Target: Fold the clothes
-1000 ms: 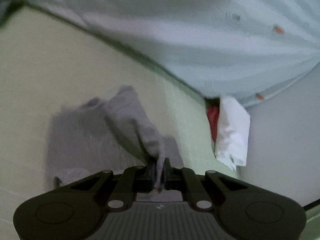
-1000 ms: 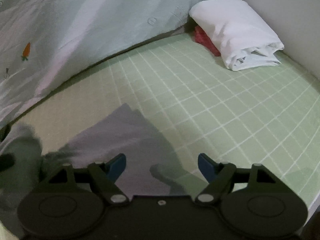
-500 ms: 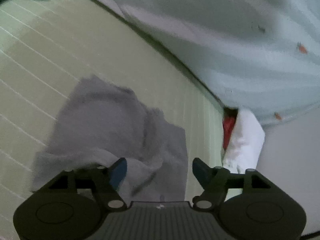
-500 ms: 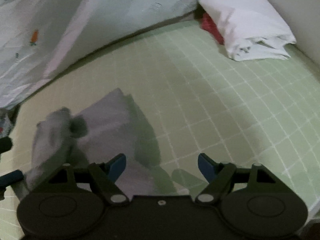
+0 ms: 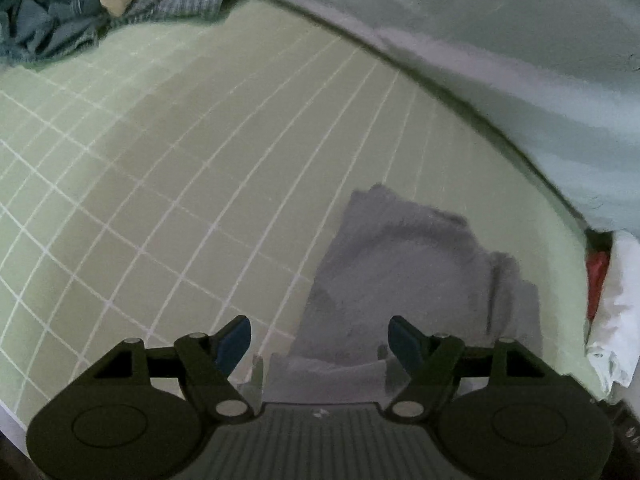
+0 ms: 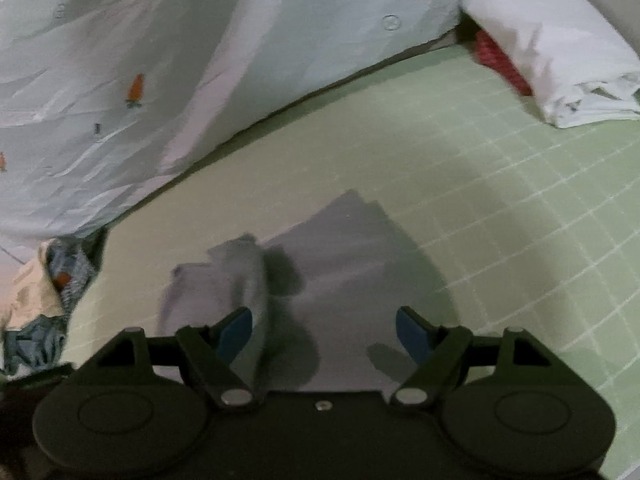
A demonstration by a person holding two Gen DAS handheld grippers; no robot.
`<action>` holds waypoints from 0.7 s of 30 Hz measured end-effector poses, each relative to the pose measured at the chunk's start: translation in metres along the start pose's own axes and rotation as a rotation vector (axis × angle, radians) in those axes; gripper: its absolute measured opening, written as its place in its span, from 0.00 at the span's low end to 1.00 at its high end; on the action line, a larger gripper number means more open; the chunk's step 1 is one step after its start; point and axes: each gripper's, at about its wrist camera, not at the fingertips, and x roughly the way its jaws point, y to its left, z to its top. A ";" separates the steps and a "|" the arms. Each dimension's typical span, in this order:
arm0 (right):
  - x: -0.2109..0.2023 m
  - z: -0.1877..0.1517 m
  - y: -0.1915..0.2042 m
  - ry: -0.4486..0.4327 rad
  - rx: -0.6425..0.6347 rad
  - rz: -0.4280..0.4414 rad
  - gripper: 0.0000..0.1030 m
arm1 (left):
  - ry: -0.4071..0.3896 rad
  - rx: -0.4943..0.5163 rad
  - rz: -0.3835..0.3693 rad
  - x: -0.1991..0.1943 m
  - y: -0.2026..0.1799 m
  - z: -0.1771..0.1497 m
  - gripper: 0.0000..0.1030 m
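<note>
Grey garment (image 5: 404,276) half-folded on green checked sheet (image 5: 160,168) | left gripper (image 5: 320,340), right gripper (image 6: 322,334) wide open, empty | risk: raised flap (image 6: 248,276) unrolls, fold bunches

Soft matt grey cloth garment (image 6: 344,256) lies ahead of the matt black plastic right gripper (image 6: 324,330), on a gridded green sheet (image 6: 500,208).

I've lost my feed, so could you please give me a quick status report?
Left gripper open, empty. Right gripper open, empty. Grey garment on the green sheet, one flap bunched up. Nothing in the way.
</note>
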 end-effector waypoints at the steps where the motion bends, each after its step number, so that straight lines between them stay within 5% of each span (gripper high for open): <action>1: 0.004 -0.001 0.006 0.009 -0.006 0.006 0.76 | 0.013 0.018 0.012 0.003 0.001 0.001 0.80; 9: 0.051 -0.005 0.041 0.129 -0.023 0.057 0.60 | 0.156 0.084 -0.013 0.031 0.017 0.005 0.80; 13: 0.073 -0.009 0.046 0.203 0.002 0.051 0.33 | 0.178 0.130 -0.022 0.039 0.015 0.012 0.81; 14: 0.076 -0.010 0.045 0.216 0.015 0.053 0.18 | 0.176 0.133 -0.024 0.039 0.015 0.014 0.81; 15: 0.076 -0.009 0.045 0.217 0.019 0.059 0.09 | 0.172 0.130 -0.027 0.038 0.016 0.016 0.81; 21: 0.026 0.015 0.044 0.042 -0.069 0.213 0.07 | 0.156 0.109 -0.111 0.038 0.013 0.021 0.82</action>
